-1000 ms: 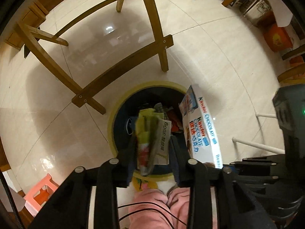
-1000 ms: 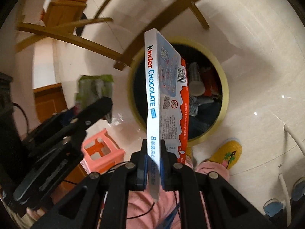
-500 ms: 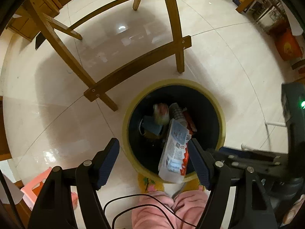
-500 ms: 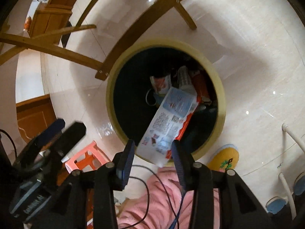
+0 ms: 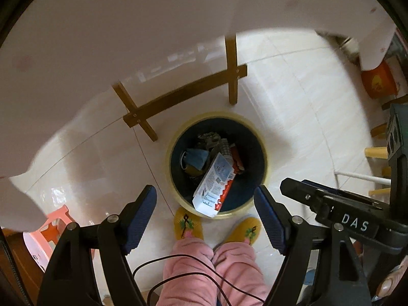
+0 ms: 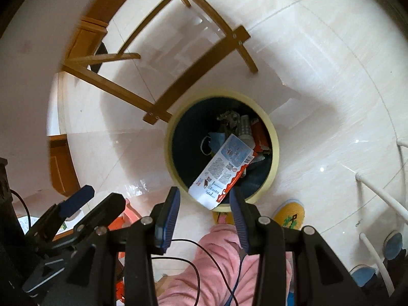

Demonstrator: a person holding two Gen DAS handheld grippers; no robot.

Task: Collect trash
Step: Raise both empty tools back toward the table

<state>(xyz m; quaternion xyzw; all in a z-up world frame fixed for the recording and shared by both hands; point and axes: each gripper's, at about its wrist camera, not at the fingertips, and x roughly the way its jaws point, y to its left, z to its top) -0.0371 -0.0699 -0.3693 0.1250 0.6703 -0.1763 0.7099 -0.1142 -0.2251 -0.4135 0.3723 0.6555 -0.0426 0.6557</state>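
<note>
A round bin with a yellow rim (image 5: pixel 219 116) (image 6: pixel 274 137) and a dark liner stands on the floor below both grippers. A white, blue and red chocolate box (image 5: pixel 214 181) (image 6: pixel 224 168) lies slanted in it, its near end resting over the rim. Under it are a blue mask (image 5: pixel 195 156) and a red wrapper (image 6: pixel 260 135). My left gripper (image 5: pixel 205 193) hangs high above the bin, pointing straight down. Its jaws are opening with nothing between them. My right gripper (image 6: pixel 204 191) is open and empty too, tilted down toward the bin.
Wooden table legs (image 5: pixel 183 94) (image 6: pixel 193 76) cross just beyond the bin. A white tabletop edge (image 5: pixel 127 38) fills the upper left wrist view. The person's pink trousers (image 5: pixel 211 267) and yellow slippers (image 5: pixel 187 224) are beside the bin. A pink stool (image 5: pixel 51 229) is left, a white rack (image 6: pixel 377 193) right.
The left gripper released the green wrapper and the right released the chocolate box; both fell into the bin. Both grippers opened and rose, so the bin looks smaller.
</note>
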